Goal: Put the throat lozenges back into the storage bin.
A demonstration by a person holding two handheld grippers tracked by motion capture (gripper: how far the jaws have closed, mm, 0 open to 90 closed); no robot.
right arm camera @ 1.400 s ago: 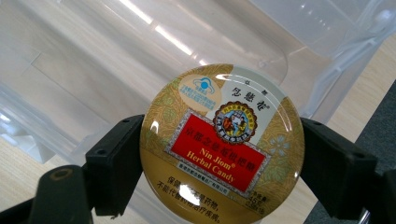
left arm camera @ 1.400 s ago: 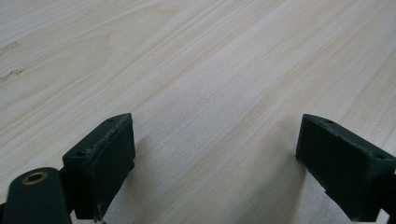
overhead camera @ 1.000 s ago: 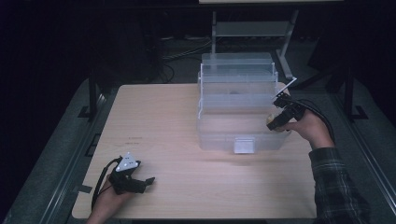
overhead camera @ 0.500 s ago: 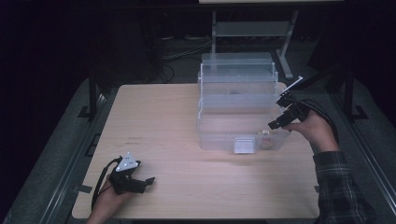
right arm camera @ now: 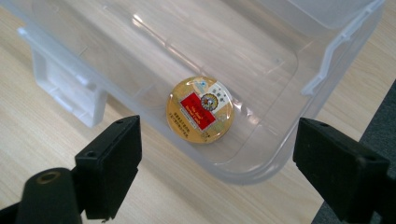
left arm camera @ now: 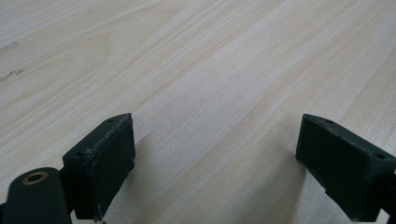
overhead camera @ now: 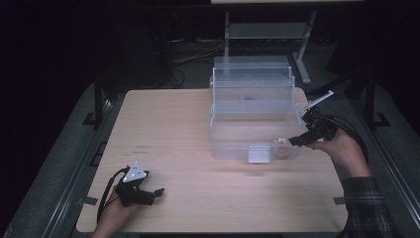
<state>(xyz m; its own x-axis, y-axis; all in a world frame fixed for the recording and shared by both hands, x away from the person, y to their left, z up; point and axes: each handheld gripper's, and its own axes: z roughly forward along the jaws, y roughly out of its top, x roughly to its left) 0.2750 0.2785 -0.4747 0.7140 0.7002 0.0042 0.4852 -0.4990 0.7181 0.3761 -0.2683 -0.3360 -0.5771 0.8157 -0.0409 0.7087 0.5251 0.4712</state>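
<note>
A pale wood-grain bench (overhead camera: 168, 129) stands in a dark room, lit from above. Grey floor (overhead camera: 64, 163) flanks it on both sides. Behind it, black cables (overhead camera: 190, 52) lie on the floor beside a metal stand (overhead camera: 262, 30) with a low shelf

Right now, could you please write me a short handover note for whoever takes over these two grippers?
Right gripper: jaws have just been opening, nothing between them; it hangs by the near right corner of the clear plastic box.
Left gripper: jaws open and empty, low over the wooden table at its near left.
Round gold tin, red label up, lies flat on the box floor near that corner.
Done: the tin appears to be set in the box.
Left: probably drawing the right gripper clear; the box stands open.
</note>
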